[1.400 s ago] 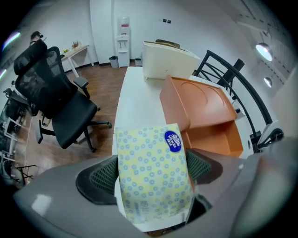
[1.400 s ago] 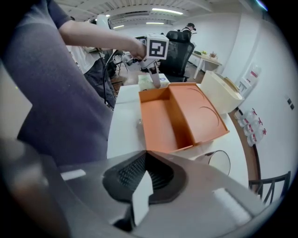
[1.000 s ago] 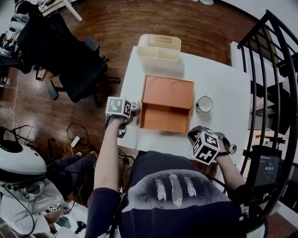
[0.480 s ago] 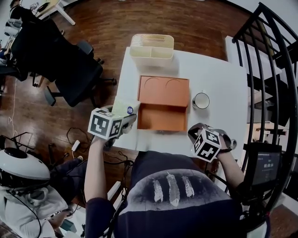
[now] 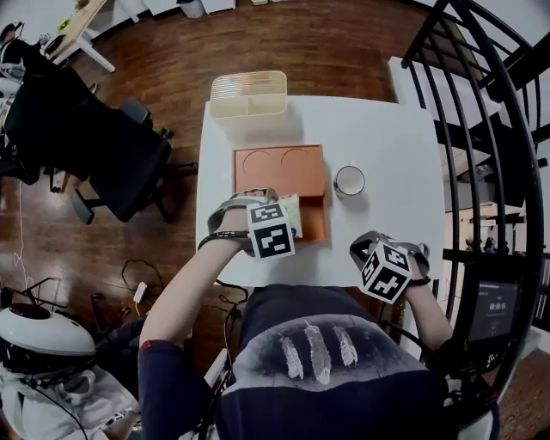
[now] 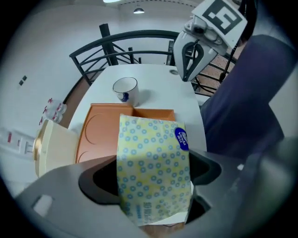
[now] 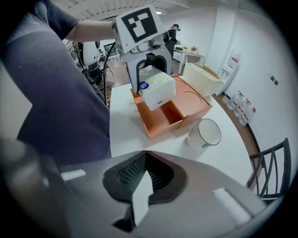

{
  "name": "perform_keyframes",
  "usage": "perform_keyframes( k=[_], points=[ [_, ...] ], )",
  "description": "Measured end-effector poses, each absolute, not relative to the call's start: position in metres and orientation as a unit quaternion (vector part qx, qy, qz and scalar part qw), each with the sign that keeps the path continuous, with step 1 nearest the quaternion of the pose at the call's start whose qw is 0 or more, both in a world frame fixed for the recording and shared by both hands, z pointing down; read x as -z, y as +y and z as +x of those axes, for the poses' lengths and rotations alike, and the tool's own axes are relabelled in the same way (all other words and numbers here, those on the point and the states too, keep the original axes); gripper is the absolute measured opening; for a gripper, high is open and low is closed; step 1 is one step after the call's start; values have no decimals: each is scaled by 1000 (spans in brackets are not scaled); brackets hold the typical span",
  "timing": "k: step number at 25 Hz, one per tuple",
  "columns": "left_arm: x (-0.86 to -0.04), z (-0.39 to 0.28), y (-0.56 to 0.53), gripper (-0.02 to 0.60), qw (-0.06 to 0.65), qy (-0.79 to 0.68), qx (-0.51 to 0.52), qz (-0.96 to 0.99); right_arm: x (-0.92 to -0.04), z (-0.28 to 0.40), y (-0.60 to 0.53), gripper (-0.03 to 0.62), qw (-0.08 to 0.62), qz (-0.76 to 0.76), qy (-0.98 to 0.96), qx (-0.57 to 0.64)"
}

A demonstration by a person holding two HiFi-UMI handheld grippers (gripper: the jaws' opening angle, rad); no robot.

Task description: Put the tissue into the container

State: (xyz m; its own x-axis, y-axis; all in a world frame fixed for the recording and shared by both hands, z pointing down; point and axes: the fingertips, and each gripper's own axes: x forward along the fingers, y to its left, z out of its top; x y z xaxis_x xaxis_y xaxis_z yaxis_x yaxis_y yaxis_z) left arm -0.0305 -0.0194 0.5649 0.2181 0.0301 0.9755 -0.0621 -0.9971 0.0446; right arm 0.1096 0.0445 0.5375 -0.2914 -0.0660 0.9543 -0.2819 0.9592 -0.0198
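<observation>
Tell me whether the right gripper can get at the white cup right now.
Probably yes. Only bare table lies between the right gripper and the cup, which stands beside the orange box. The left gripper, holding the tissue pack over that box, is off to the side.

Bright, even indoor light; ceiling lamp (image 6: 138,10) glows at top of left gripper view. White table (image 5: 387,137) near blown out in head view, shadows soft and faint. Heavy fisheye bend and dark vignette corners in both gripper views. Grey foreground at their bottom blurred; tissue pack (image 6: 153,167) fairly sharp
</observation>
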Motion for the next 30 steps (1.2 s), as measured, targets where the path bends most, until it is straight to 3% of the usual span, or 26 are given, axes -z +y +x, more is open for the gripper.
perform_keyframes(
  k=[11, 13, 18, 23, 26, 29, 30],
  points=[
    [-602, -9, -10, 459, 95, 43, -623, 775, -539, 139, 58, 3, 587, 119, -791, -124],
    [-592, -5, -11, 494, 109, 38, -609, 785, -539, 138, 57, 3, 588, 116, -791, -122],
    [-569, -13, -19, 494, 91, 23, -595, 799, -539, 125, 54, 3, 587, 108, -794, -115],
    [-487, -20, -15, 489, 61, -34, -469, 880, -537, 120, 47, 3, 584, 117, -795, -114],
    [-434, -31, -7, 384, 55, -94, -378, 919, -536, 126, 46, 3, 587, 114, -793, -116],
    [-403, -42, -3, 159, 35, -155, -315, 936, -534, 129, 45, 3, 588, 103, -793, -120],
    [-399, -46, -2, 22, 30, -171, -300, 938, -532, 128, 45, 3, 587, 100, -794, -122]
  ],
)
